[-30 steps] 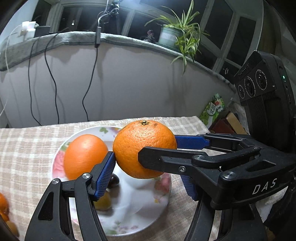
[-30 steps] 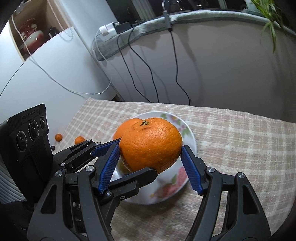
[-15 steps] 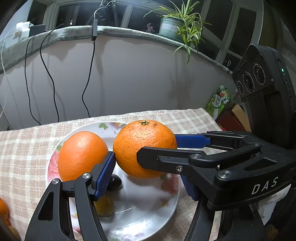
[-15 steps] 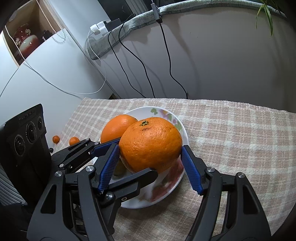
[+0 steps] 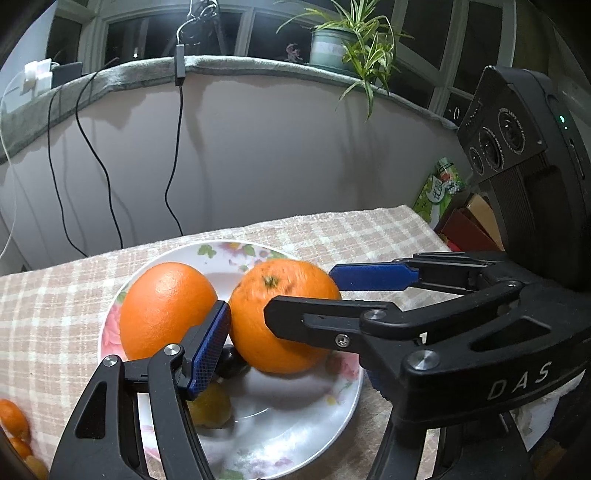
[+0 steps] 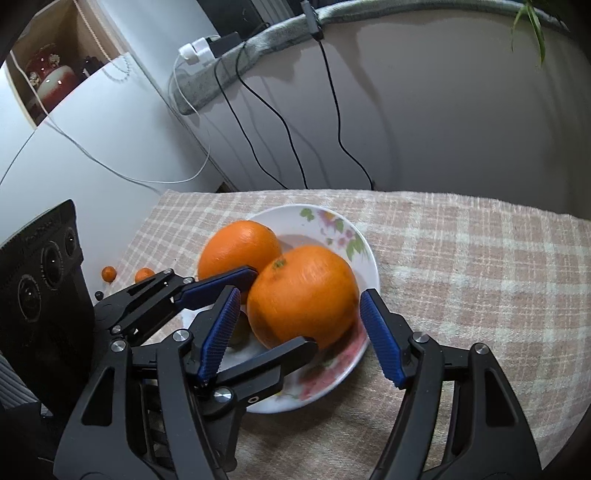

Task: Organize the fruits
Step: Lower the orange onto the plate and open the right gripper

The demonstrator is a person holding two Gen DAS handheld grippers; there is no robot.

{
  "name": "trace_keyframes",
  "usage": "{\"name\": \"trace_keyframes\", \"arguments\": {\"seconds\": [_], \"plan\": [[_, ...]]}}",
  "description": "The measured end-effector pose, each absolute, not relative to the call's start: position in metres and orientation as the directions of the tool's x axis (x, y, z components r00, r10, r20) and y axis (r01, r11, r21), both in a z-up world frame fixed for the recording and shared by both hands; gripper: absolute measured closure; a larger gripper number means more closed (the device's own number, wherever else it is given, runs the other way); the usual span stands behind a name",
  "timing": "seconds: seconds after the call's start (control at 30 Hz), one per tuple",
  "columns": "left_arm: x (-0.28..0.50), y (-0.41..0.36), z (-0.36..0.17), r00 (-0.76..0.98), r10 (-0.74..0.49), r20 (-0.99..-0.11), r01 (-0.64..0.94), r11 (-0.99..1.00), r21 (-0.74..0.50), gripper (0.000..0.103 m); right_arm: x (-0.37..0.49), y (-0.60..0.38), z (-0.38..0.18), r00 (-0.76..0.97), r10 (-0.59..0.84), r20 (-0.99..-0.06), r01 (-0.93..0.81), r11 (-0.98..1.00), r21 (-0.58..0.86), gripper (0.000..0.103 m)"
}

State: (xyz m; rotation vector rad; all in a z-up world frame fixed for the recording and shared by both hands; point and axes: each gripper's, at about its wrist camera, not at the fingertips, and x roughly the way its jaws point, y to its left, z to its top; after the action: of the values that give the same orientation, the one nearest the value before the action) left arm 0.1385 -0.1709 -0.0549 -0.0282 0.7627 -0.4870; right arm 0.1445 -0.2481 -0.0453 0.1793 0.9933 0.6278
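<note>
Both the left tongs [image 5: 291,328] and the right tongs [image 6: 299,332] stand open around an orange [image 6: 303,295] resting in the floral plate [image 6: 369,258], beside a second orange [image 6: 238,245].

bright indoor light glares at the dark window [image 5: 192,26]; cables [image 6: 332,96] cast soft wall shadows. the nearer orange [image 6: 301,295] looks slightly motion-blurred; fisheye edges curve and darken.
</note>
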Motion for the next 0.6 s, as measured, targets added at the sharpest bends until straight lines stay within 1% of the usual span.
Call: {"name": "trace_keyframes", "arguments": {"seconds": [0.17,0.3,0.43,0.6], "plan": [[0.131,-0.17,-0.046,0.633,-0.432,-0.642,0.425,0.888,-0.178,0.036,0.141,-0.246,-0.038,0.402,0.557,-0.727,-0.422,0.817,0.393,0.032],[0.127,-0.165,-0.044,0.636,-0.435,-0.637,0.422,0.887,-0.185,0.036,0.138,-0.249,-0.036,0.412,0.551,-0.725,-0.413,0.823,0.391,0.032],[0.122,-0.16,-0.041,0.643,-0.429,-0.634,0.417,0.891,-0.18,0.036,0.131,-0.251,-0.034,0.429,0.54,-0.724,-0.409,0.831,0.377,0.027],[0.112,-0.149,-0.04,0.652,-0.422,-0.63,0.404,0.896,-0.181,0.036,0.124,-0.252,-0.028,0.448,0.538,-0.714,-0.404,0.834,0.375,0.026]]}}
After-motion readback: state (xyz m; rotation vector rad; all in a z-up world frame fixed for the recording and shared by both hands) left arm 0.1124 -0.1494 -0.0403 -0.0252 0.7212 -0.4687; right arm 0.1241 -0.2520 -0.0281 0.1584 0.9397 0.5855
